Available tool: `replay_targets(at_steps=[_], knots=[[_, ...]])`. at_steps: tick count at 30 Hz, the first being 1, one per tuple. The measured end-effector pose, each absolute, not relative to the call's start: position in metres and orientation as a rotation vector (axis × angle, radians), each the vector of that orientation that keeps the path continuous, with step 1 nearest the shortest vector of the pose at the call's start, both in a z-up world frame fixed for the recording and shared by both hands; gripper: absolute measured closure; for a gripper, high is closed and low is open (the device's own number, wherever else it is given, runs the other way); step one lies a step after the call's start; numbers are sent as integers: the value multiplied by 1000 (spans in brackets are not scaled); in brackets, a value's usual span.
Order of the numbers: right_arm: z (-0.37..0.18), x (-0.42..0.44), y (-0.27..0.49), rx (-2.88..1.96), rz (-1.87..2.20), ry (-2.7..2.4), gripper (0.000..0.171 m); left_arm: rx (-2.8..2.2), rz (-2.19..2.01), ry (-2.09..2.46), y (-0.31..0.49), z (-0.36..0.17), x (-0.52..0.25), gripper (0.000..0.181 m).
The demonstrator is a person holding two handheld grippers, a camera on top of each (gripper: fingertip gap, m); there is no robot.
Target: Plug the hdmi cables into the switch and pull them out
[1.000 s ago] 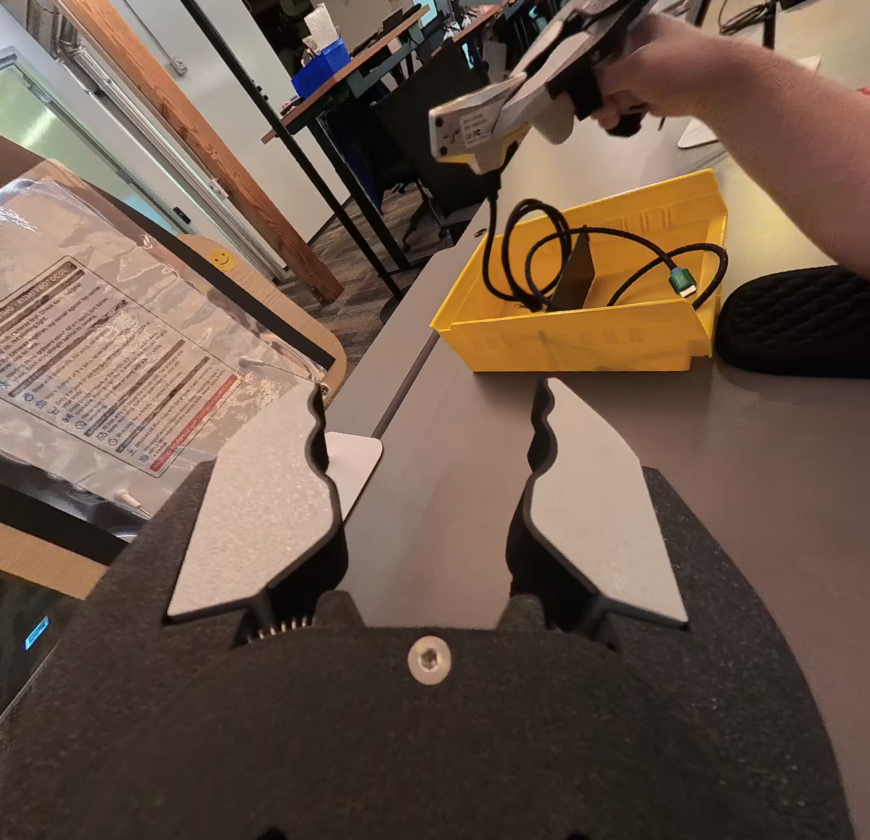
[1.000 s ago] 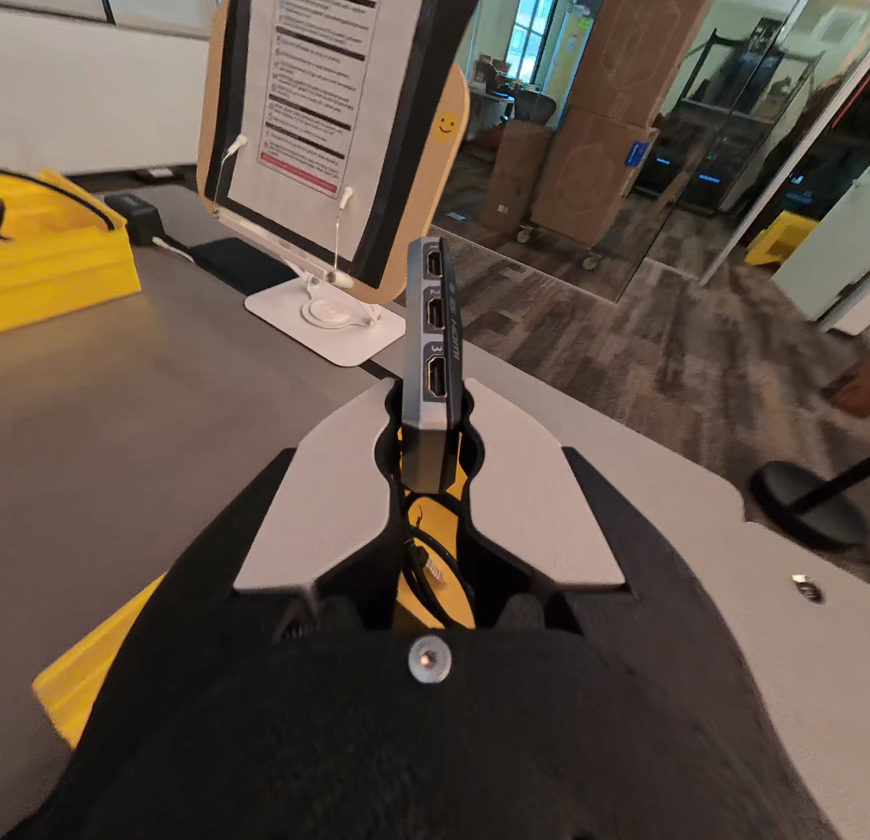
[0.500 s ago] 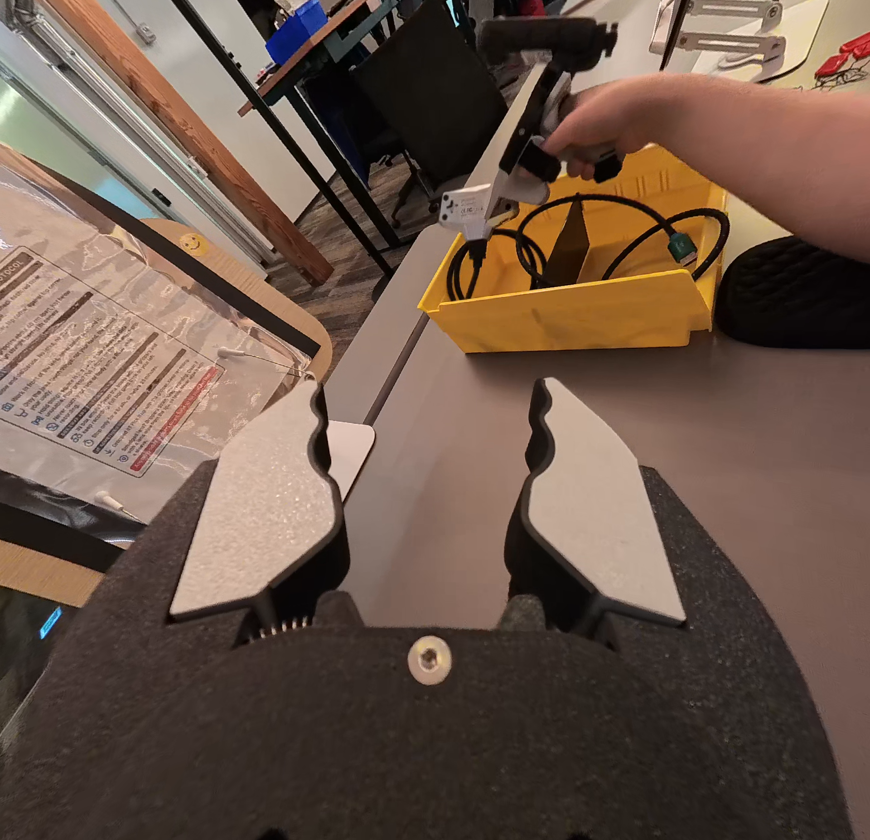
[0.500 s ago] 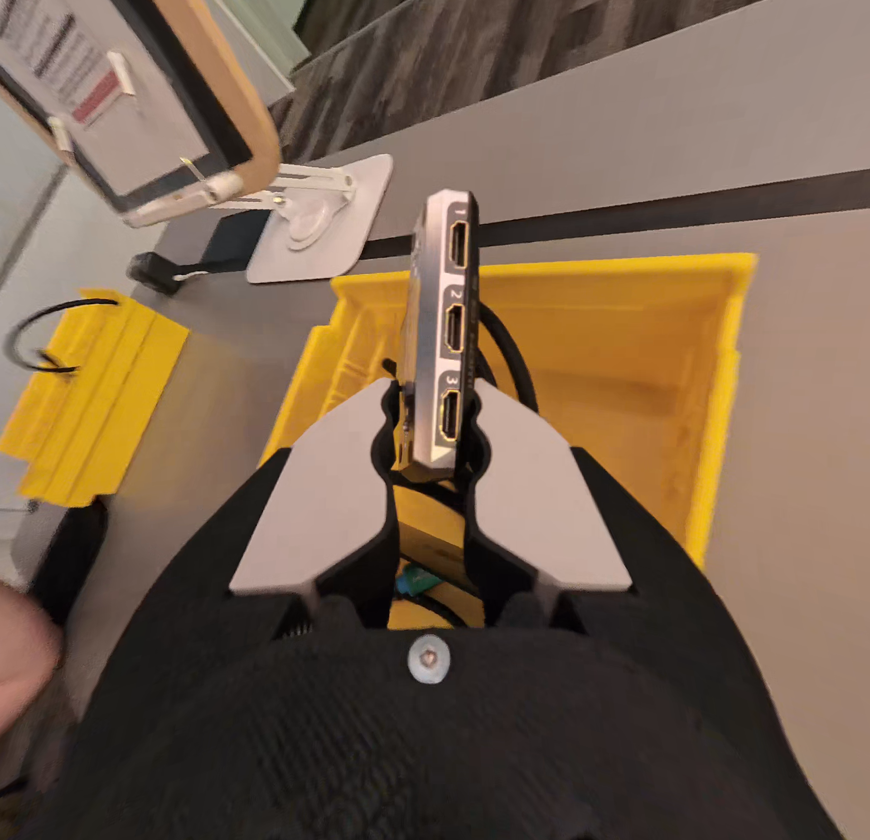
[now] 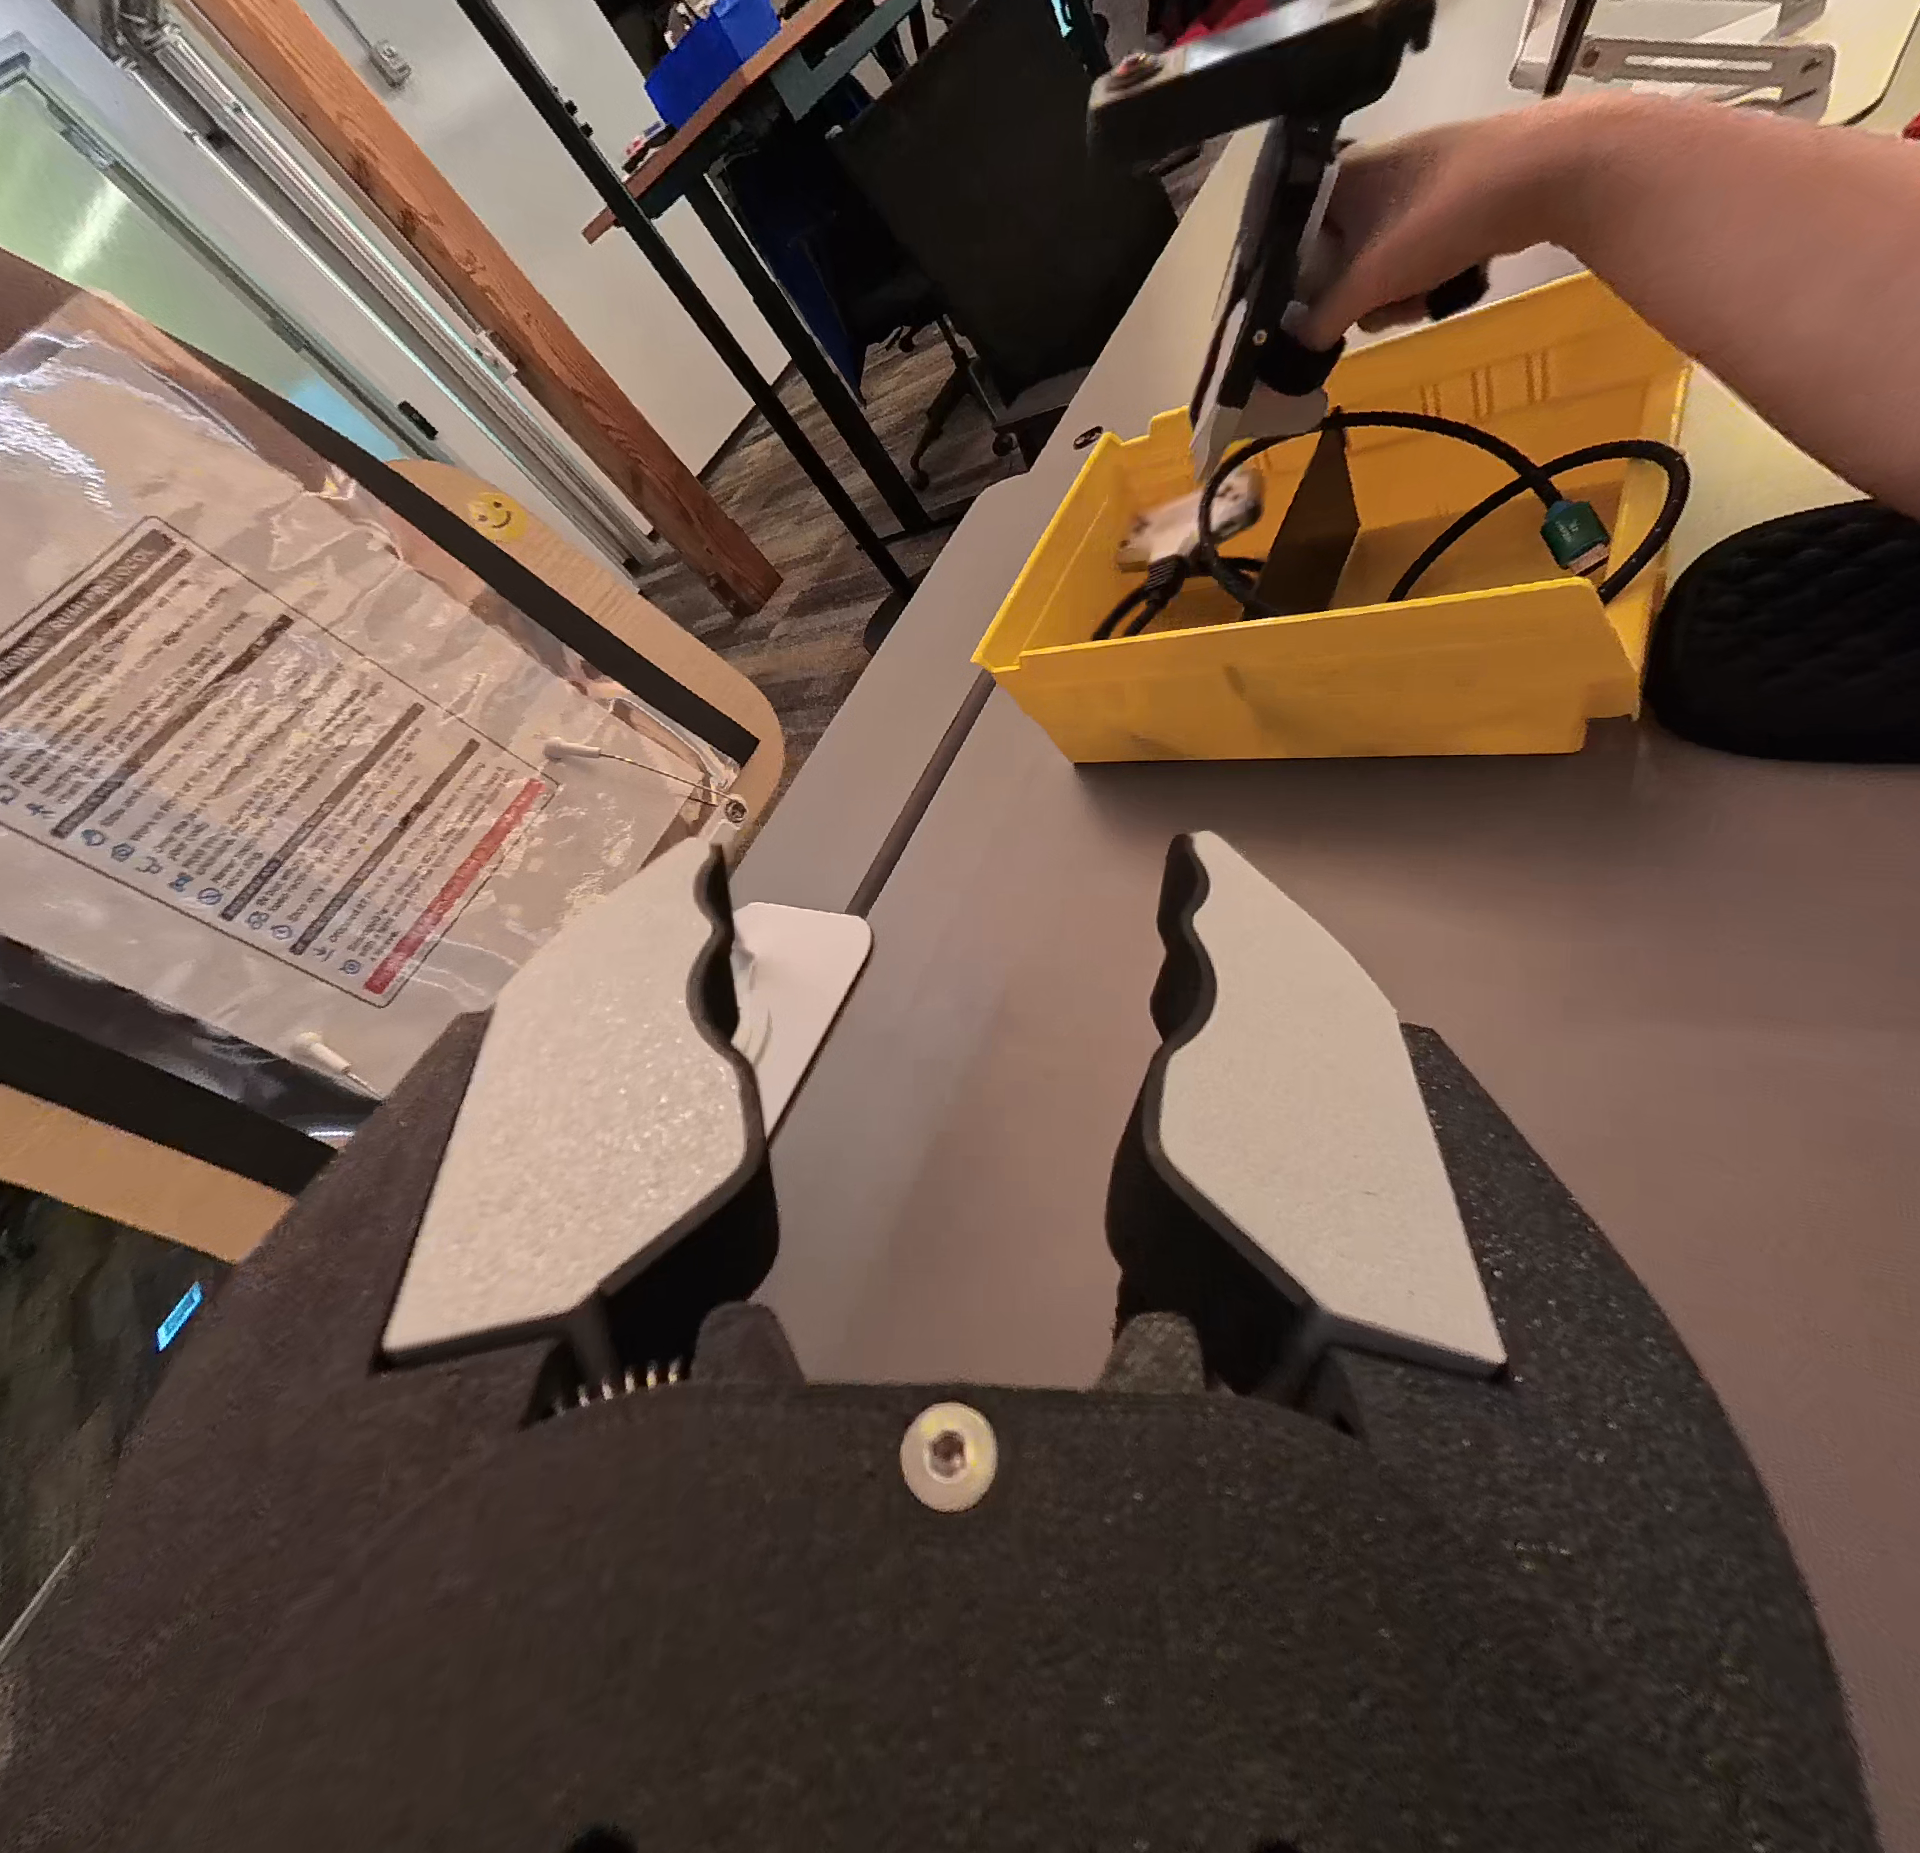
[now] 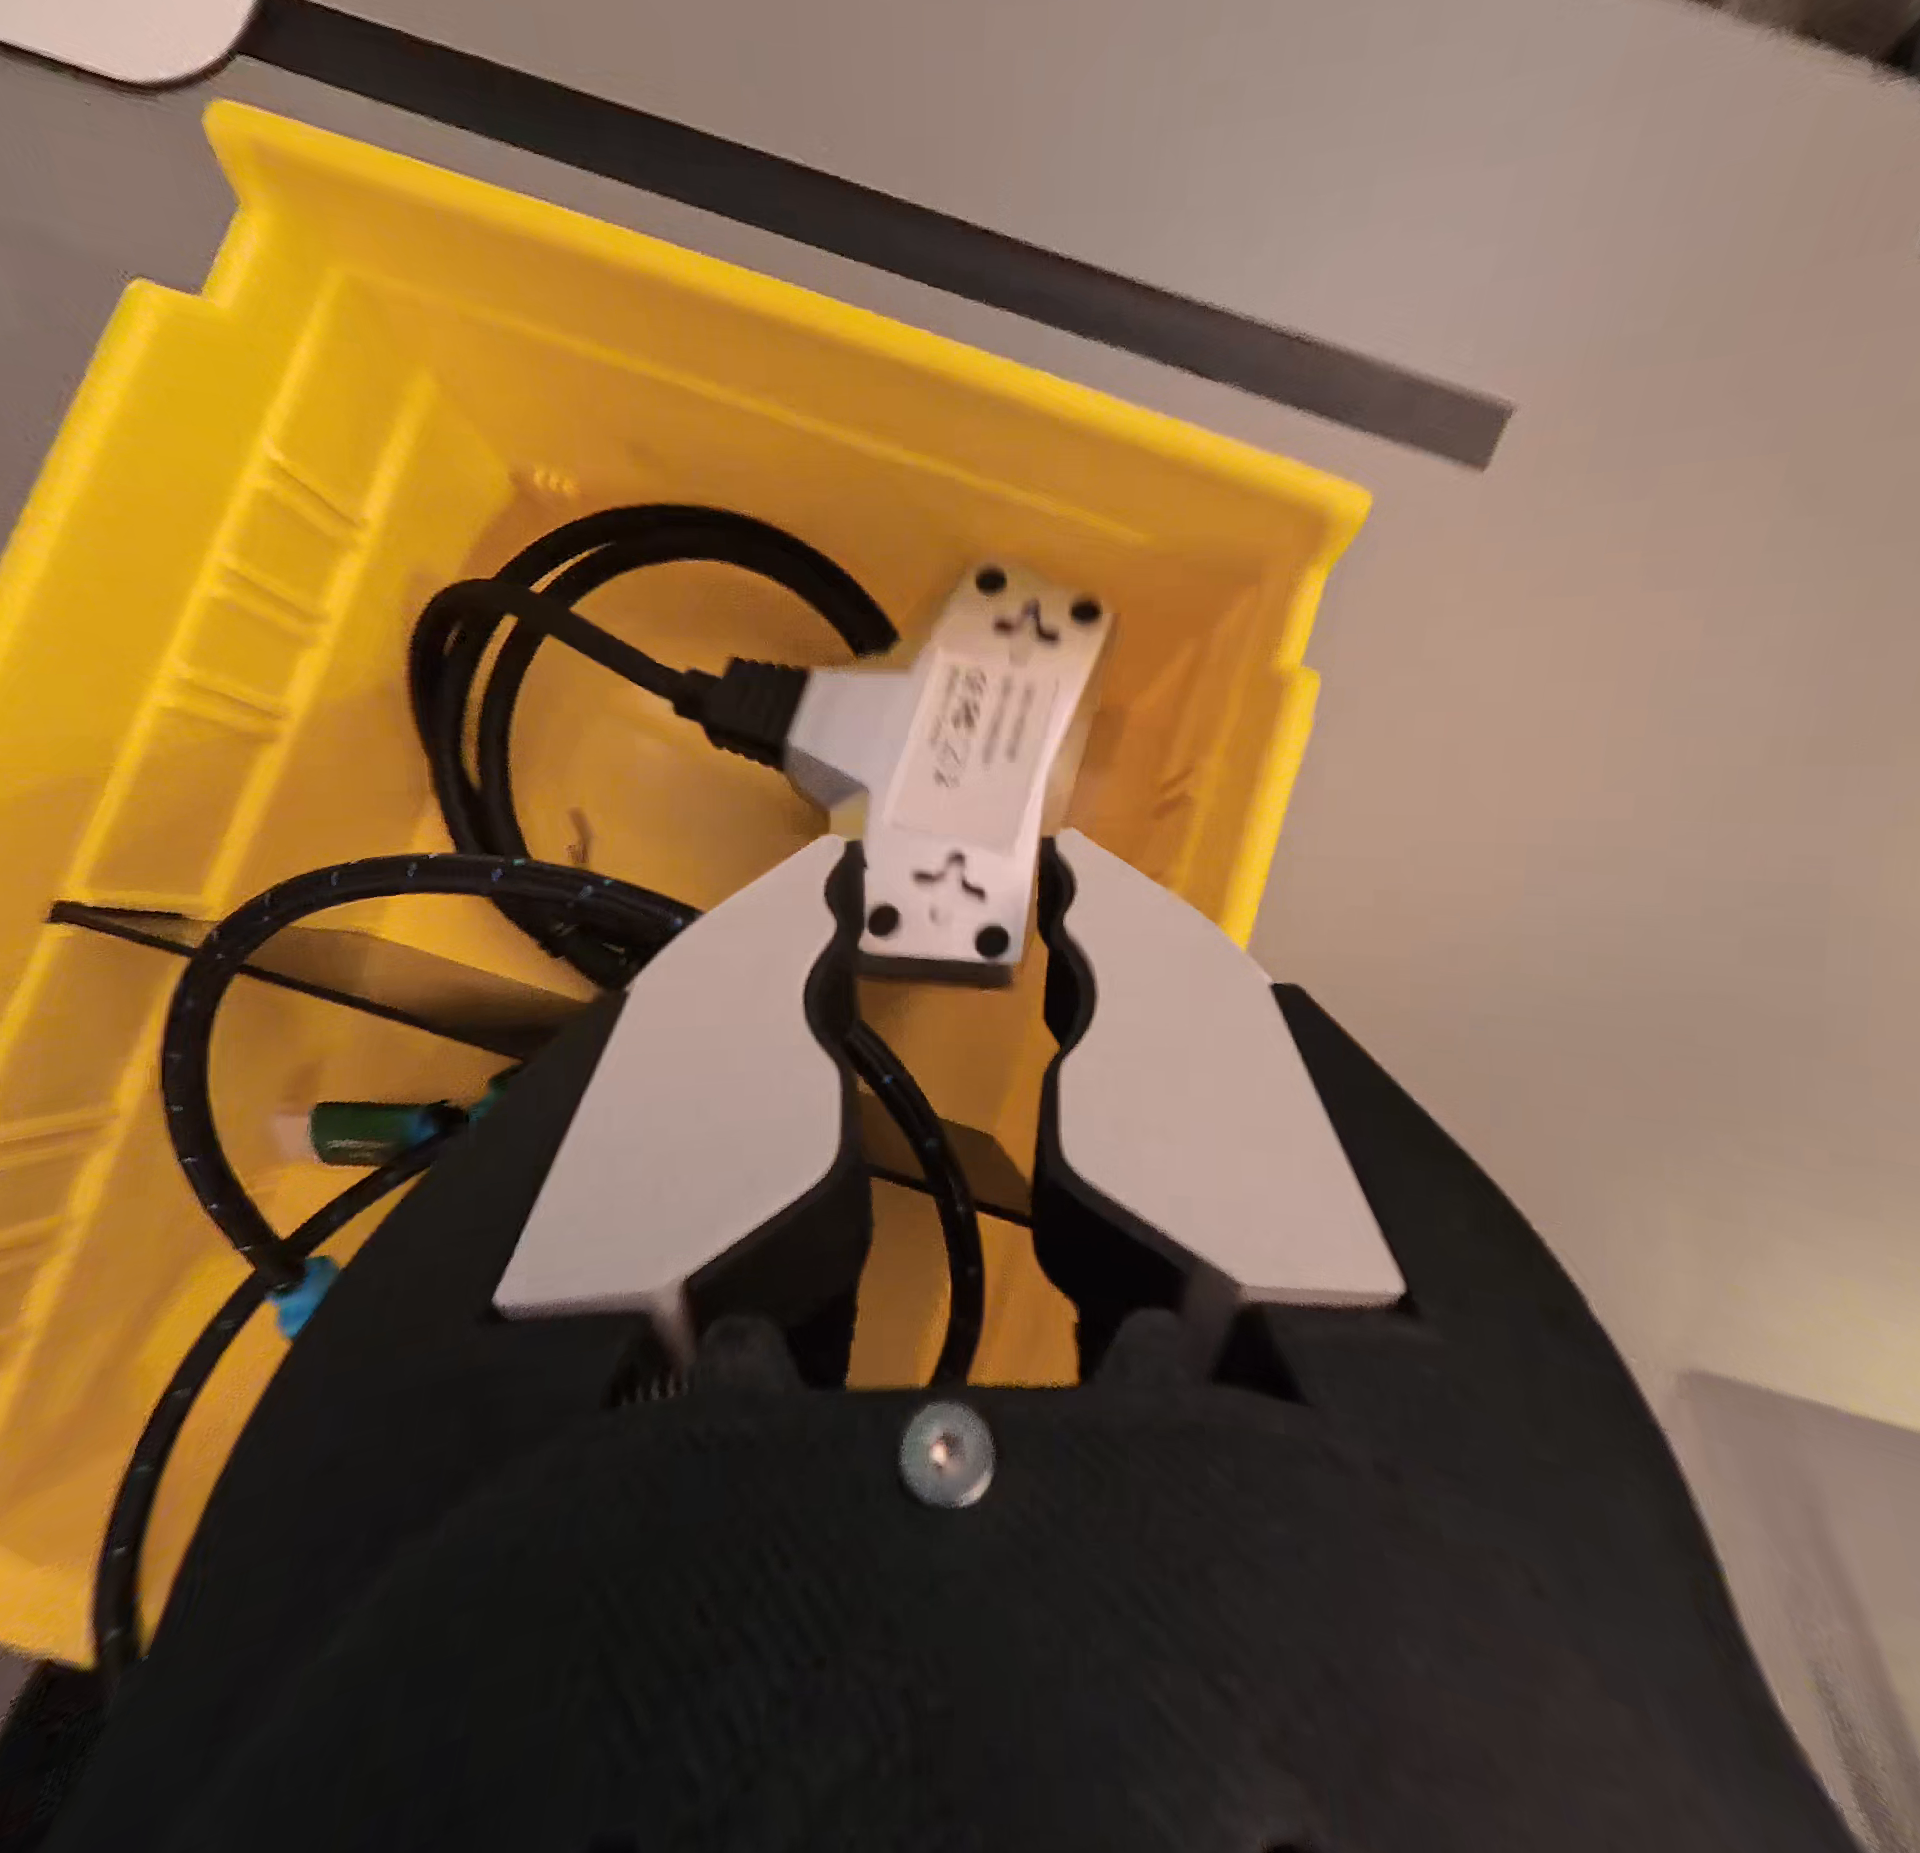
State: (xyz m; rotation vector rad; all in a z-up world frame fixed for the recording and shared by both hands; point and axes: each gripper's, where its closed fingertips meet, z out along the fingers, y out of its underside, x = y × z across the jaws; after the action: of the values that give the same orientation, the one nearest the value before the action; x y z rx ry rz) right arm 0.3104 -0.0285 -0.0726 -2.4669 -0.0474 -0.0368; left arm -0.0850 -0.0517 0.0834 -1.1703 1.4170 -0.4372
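Note:
My left gripper (image 5: 948, 858) is open and empty, held low over the grey table (image 5: 1455, 972). A yellow bin (image 5: 1330, 681) stands ahead of it. My right gripper (image 6: 948, 853) points down into the bin (image 6: 727, 317) with its jaws open. The silver HDMI switch (image 6: 977, 754) lies loose at its fingertips, label side up, with a black cable (image 6: 468, 660) plugged into its side. In the left wrist view the switch (image 5: 1184, 530) is a blur just under the right gripper (image 5: 1247, 401). A braided cable with a green plug (image 5: 1574, 536) lies in the bin.
A black divider (image 5: 1314, 536) stands in the bin. A sign board in plastic (image 5: 260, 743) on a white base (image 5: 800, 972) is at the left. A black padded rest (image 5: 1797, 629) lies right of the bin. A person's arm (image 5: 1662, 234) reaches over it. The grippers' ends are close to 45 centimetres from one another.
My right gripper swung down over the yellow bin with the switch, then opened and let it go into the bin. My left gripper stayed open and hardly moved.

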Motion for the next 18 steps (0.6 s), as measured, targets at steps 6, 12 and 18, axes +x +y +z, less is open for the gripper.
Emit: replay_targets(at_steps=[6,12,18], knots=[[12,306,-36,-2205,-225,-64,132,-1176,-391,1269,-42,115,-117,104],[101,285,-66,-1885,-332,-121,132,-1256,-278,947,-23,160,-201,109],[145,263,-85,-1680,-290,-165,132,-1431,-97,821,21,153,-299,119]])
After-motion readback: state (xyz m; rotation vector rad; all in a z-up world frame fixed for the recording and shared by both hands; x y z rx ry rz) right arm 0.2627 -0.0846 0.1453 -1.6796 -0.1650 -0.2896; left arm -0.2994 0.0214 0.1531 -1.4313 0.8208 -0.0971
